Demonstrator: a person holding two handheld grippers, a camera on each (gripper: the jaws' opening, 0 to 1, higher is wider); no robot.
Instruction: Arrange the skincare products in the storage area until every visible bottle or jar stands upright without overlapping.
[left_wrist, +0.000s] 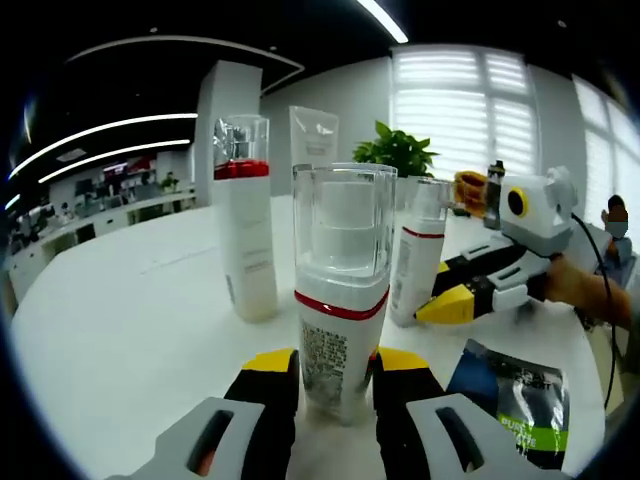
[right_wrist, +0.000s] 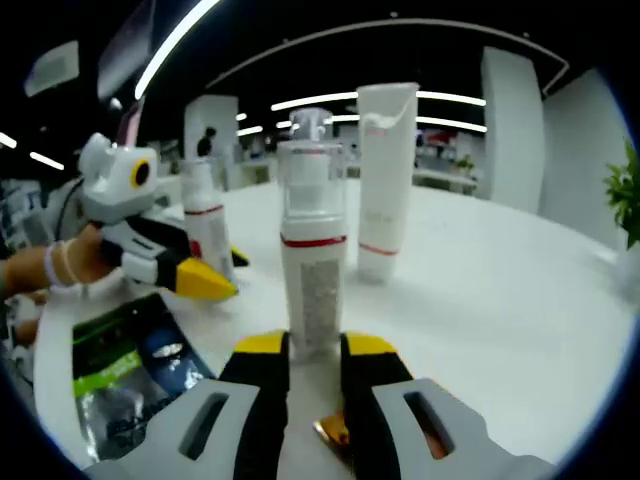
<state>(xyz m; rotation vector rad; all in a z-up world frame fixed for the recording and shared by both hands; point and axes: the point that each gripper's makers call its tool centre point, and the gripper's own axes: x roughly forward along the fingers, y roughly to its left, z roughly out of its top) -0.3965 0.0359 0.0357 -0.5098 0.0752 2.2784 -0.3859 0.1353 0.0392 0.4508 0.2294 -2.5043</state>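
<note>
My left gripper (left_wrist: 335, 362) is shut on a white bottle (left_wrist: 340, 300) with a clear square cap and a red band, upright on the white table (left_wrist: 130, 320). In the right gripper view that bottle (right_wrist: 205, 225) stands between the left gripper's yellow tips (right_wrist: 205, 283). My right gripper (right_wrist: 315, 345) is shut on a white pump bottle (right_wrist: 312, 270) with a clear cap and a red band. The left gripper view has that pump bottle (left_wrist: 415, 260) at the right gripper's yellow tips (left_wrist: 450, 300). A taller red-banded bottle (left_wrist: 245, 230) and a white tube (right_wrist: 385, 170) stand upright apart.
A dark sachet with a green label (left_wrist: 515, 400) lies flat on the table near the front edge, also seen as the sachet (right_wrist: 130, 370) at lower left. A potted plant (left_wrist: 400, 150) stands at the back. A person's hand (right_wrist: 50, 265) holds the left gripper.
</note>
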